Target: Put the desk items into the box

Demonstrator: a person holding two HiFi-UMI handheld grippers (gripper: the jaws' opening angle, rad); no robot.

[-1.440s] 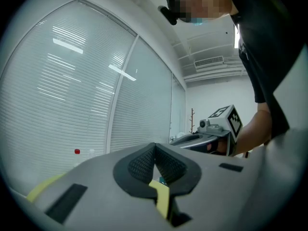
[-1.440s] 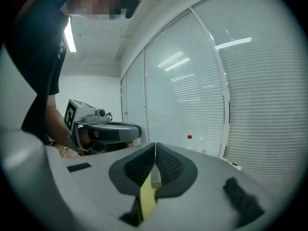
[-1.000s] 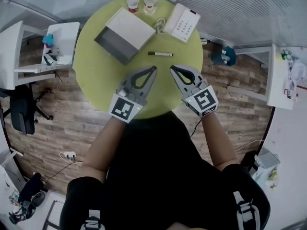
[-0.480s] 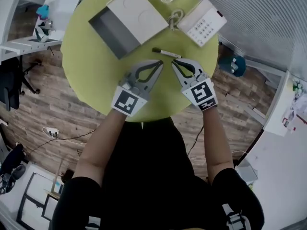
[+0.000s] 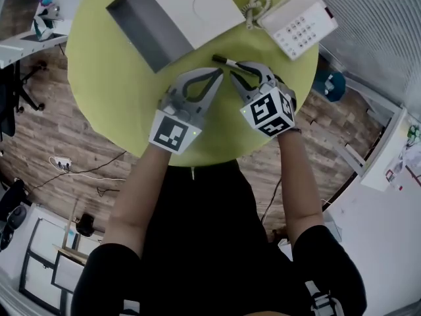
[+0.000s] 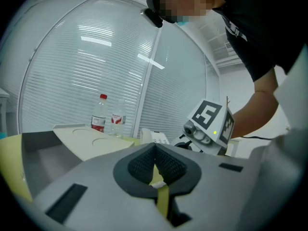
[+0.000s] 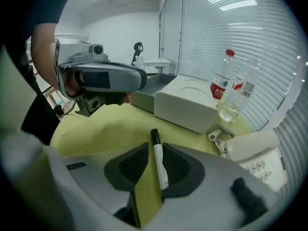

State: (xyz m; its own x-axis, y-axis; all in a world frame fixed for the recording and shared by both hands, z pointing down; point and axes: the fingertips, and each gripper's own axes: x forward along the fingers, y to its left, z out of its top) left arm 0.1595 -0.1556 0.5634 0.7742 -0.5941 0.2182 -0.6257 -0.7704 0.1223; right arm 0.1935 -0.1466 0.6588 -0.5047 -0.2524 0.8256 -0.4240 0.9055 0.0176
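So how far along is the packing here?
Nothing looks done: the box shows an empty interior. In hand: the right gripper is opening its jaws around the marker, which lies on the table. The left gripper is shut, empty. Left: phone and two bottles.

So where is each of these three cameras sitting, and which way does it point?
Head view: on the person's head, looking steeply down at the green table; shows both forearms, the left tool and right tool.
Left gripper view: rides the left tool, looking along its shut jaws toward the bottles; shows the right tool's cube.
Right gripper view: rides the right tool, looking along its opening jaws at the marker between them; shows the left tool.
Shared: all three show the white box.
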